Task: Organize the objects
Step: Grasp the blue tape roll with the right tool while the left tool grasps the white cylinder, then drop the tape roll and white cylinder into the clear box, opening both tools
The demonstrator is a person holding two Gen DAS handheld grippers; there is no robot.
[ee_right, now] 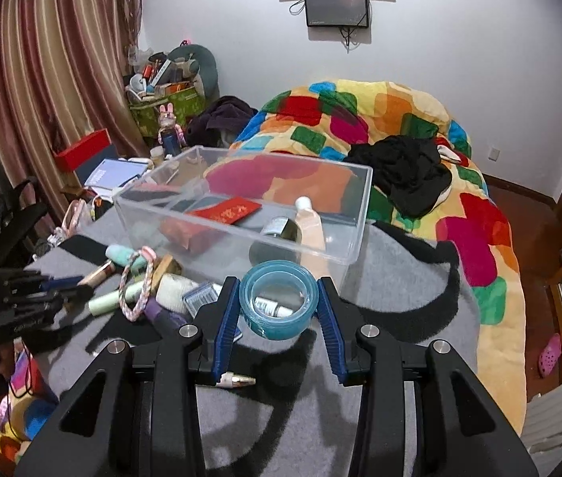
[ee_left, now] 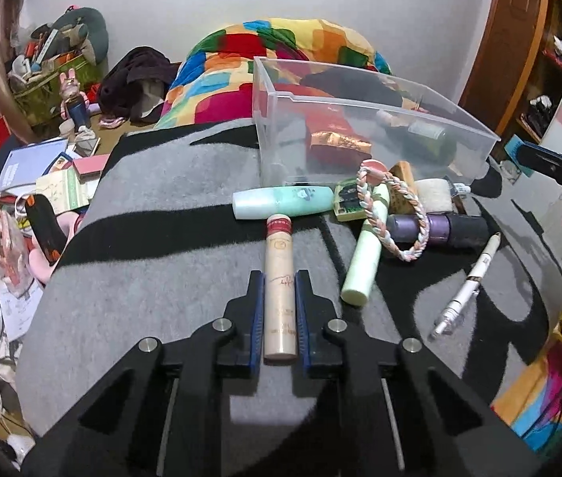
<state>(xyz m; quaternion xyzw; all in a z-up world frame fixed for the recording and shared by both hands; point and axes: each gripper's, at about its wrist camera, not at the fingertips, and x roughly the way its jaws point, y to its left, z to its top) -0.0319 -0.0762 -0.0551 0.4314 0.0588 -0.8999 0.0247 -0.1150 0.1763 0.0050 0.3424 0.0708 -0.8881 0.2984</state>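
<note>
Left fingers: the left gripper is closed narrow on a beige tube, blue pads flat against its sides.
Right fingers: the right gripper is clamped at middling width on a blue tape roll, held clear of the blanket.
Tube: lies lengthwise on the grey blanket, red cap end touching a mint bottle.
Bin: clear bin stands just beyond the tape roll; a red packet and small bottles lie inside.
Pile: green stick, braided ring, purple bottle crowd the bin's near wall (touching one another).
Pen: white pen lies apart, right of the pile.
Open room: bare blanket left of the tube.
Edges: blanket drops off at left toward clutter.
</note>
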